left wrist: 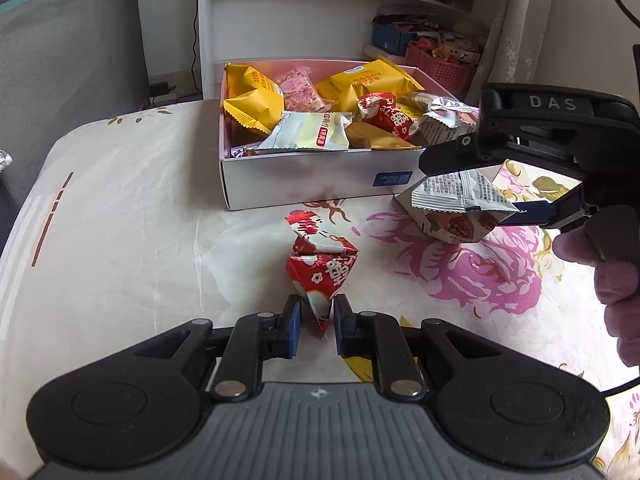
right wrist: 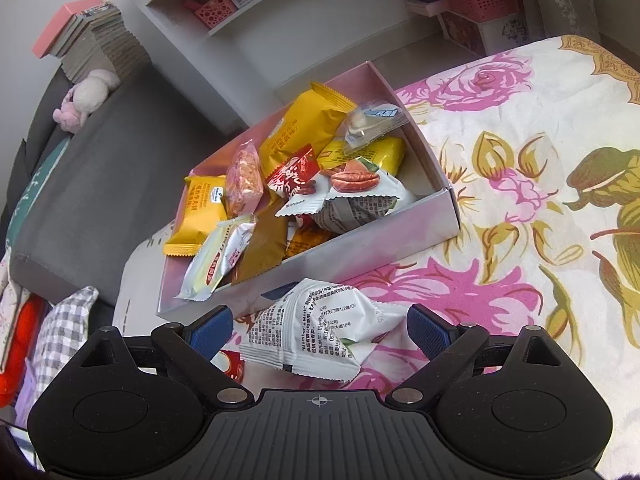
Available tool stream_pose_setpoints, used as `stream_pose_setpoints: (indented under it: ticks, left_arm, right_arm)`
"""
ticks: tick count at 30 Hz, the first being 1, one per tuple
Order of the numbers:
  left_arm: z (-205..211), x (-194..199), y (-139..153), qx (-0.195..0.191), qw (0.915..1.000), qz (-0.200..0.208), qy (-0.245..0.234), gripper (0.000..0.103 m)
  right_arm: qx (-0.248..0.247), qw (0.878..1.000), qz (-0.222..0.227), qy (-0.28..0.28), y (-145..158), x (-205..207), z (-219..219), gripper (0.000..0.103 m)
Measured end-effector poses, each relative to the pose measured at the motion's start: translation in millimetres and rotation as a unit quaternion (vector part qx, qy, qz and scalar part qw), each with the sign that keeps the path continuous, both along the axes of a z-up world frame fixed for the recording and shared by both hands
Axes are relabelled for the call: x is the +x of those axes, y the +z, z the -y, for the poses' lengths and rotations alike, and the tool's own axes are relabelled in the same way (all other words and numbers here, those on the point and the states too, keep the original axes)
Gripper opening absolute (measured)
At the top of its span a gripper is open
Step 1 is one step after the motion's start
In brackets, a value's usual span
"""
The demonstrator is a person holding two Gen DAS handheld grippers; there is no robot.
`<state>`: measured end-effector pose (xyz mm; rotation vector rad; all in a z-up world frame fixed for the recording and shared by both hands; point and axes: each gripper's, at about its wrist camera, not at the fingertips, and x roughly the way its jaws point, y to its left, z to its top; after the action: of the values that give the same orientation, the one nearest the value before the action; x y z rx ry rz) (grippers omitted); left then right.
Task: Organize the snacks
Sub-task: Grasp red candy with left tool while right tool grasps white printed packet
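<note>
A white box (left wrist: 304,184) holds several snack packets, yellow, pink, red and white; it also shows in the right wrist view (right wrist: 360,248). A red snack packet (left wrist: 320,268) lies on the flowered cloth in front of the box. My left gripper (left wrist: 314,322) has its blue pads closed on the packet's near tip. A white nut packet (left wrist: 452,204) lies to the right of the box. My right gripper (right wrist: 320,330) is open around this white packet (right wrist: 316,332), the pads apart on either side; in the left wrist view the right gripper (left wrist: 480,188) straddles it.
A white shelf unit (left wrist: 320,20) with pink baskets stands behind the table. A grey sofa (left wrist: 60,60) with a plush toy is at the left. The flowered tablecloth (right wrist: 520,160) spreads out to the right of the box.
</note>
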<state>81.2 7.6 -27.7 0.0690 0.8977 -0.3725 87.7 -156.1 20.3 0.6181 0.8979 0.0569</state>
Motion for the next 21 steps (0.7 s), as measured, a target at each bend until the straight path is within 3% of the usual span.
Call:
stream_pose_setpoints:
  ticks: [2,6,10,13,21]
  left_arm:
    - [0,1,0,0.0,1.0,0.001,-0.001,0.025]
    - [1,5,1,-0.006,1.0,0.003,-0.001,0.028]
    - [4,7,3,-0.01,0.9999,0.012,-0.005,0.037]
    - [5,9,3,-0.014,0.9998,0.017,-0.003,0.042]
    - [7,15,1,-0.025,0.9994,0.025,0.005,0.045]
  right_arm:
    - [-0.015,1.0,-0.004,-0.001,-2,-1,-1,0.095]
    - [-0.004,1.0,-0.023,0.005,-6,-7,6,0.093]
    - [-0.025,0.998,-0.046,0.028,-2,-16,9,0.093]
    - [-0.046,0.997,-0.036,0.041,6,-23,11,0.093]
    - [-0.026,0.998,0.007,0.048,15,-19,8,0.093]
